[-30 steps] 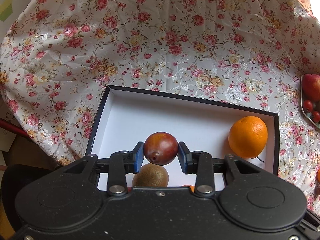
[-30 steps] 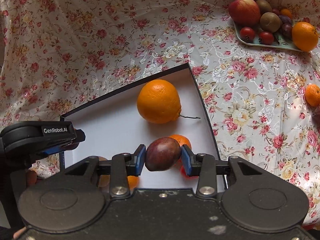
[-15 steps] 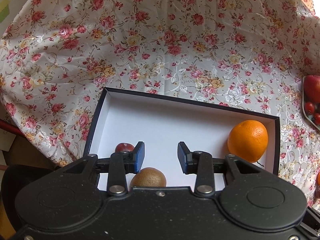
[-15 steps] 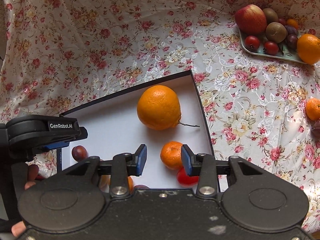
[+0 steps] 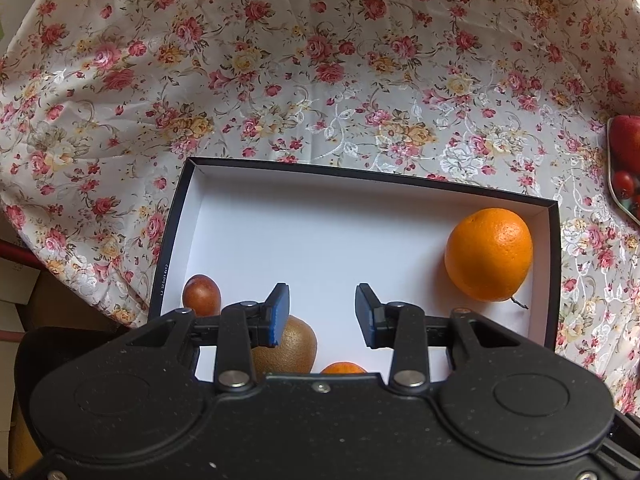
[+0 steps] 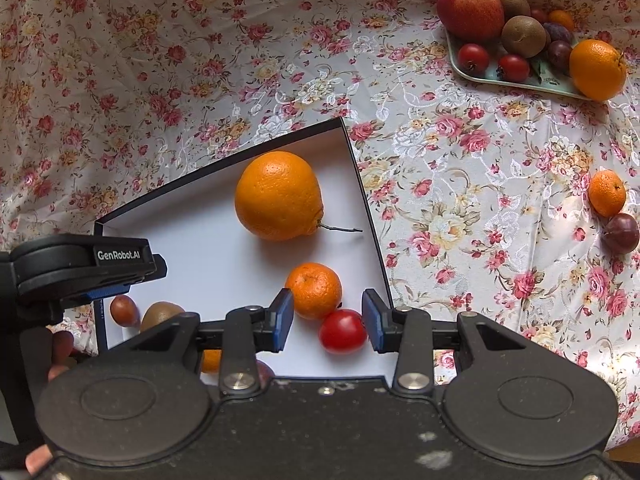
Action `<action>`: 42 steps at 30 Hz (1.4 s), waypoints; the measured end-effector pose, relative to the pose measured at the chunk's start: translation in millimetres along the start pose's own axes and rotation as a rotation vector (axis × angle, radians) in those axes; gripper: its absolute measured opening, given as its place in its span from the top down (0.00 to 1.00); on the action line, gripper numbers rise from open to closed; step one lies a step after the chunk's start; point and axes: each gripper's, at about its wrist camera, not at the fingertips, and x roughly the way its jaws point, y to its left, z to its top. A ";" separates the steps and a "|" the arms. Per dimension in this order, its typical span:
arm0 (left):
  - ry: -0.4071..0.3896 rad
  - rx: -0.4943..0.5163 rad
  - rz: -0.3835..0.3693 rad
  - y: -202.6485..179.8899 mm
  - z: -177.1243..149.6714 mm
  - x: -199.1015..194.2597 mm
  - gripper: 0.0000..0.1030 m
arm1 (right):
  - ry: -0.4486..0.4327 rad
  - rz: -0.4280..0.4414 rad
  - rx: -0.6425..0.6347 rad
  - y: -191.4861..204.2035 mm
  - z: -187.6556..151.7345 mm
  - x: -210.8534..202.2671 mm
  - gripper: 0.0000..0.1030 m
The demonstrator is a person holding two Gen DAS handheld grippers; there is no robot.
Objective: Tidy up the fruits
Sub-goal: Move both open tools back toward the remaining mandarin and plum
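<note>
A black box with a white floor (image 5: 320,236) (image 6: 192,248) lies on the flowered cloth. Inside it are a big orange (image 5: 489,254) (image 6: 279,195), a mandarin (image 6: 314,290), a red tomato (image 6: 343,331), a kiwi (image 5: 294,346) (image 6: 160,315) and a dark plum (image 5: 201,295) (image 6: 124,310). My left gripper (image 5: 322,314) hovers open over the box's near left part with nothing between its fingers. Over the near right corner my right gripper (image 6: 327,320) is open too, above the mandarin and tomato. The left gripper's body (image 6: 80,268) shows at the left of the right wrist view.
A pale green tray (image 6: 512,80) at the far right carries an apple (image 6: 470,10), kiwis, tomatoes, plums and an orange (image 6: 597,69). A loose mandarin (image 6: 607,193) and a dark plum (image 6: 621,233) lie on the cloth at the right. The cloth drops off at the left.
Both grippers held a dark plum one second ago and have opened. The left one's plum now rests in the box's near left corner. Both grippers have risen and drawn back a little.
</note>
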 end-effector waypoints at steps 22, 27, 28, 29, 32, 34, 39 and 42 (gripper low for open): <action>0.017 0.114 0.013 -21.0 -5.7 -1.0 0.55 | 0.053 -0.046 0.145 -25.8 12.8 11.4 0.60; 0.003 0.146 0.005 -34.1 -6.0 -6.9 0.55 | 0.064 -0.081 0.200 -46.4 15.0 11.2 0.60; -0.002 0.154 0.001 -38.1 -6.2 -8.7 0.55 | 0.062 -0.090 0.213 -51.4 15.4 10.1 0.60; -0.009 0.164 -0.003 -42.7 -6.7 -10.8 0.55 | 0.060 -0.100 0.225 -56.5 15.5 8.7 0.60; -0.029 0.207 -0.011 -60.9 -9.3 -17.1 0.55 | 0.051 -0.131 0.273 -76.7 17.6 4.1 0.60; -0.031 0.237 -0.023 -73.9 -11.7 -19.5 0.55 | 0.046 -0.152 0.312 -92.8 19.9 0.4 0.60; -0.041 0.313 -0.048 -108.8 -18.4 -25.1 0.55 | 0.040 -0.193 0.409 -132.9 23.8 -9.8 0.60; -0.050 0.355 -0.059 -130.2 -23.2 -28.9 0.55 | 0.039 -0.212 0.461 -155.8 24.4 -15.7 0.60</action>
